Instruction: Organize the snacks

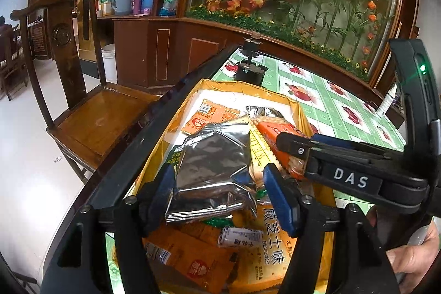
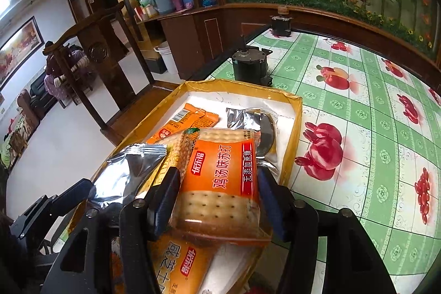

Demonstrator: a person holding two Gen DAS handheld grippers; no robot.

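Left wrist view: left tongs (image 1: 220, 189) are clamped on a silver foil packet (image 1: 212, 170) over the yellow tray (image 1: 299, 112) on the bench (image 1: 344, 101). Right wrist view: right tongs (image 2: 217, 200) grip an orange cracker pack (image 2: 220, 175) above that same tray (image 2: 292, 134).

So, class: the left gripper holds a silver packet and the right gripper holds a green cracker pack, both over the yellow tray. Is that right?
Not quite. The cracker pack in the right gripper is orange, not green, as the right wrist view shows. The left gripper does hold the silver packet, both over the yellow tray.
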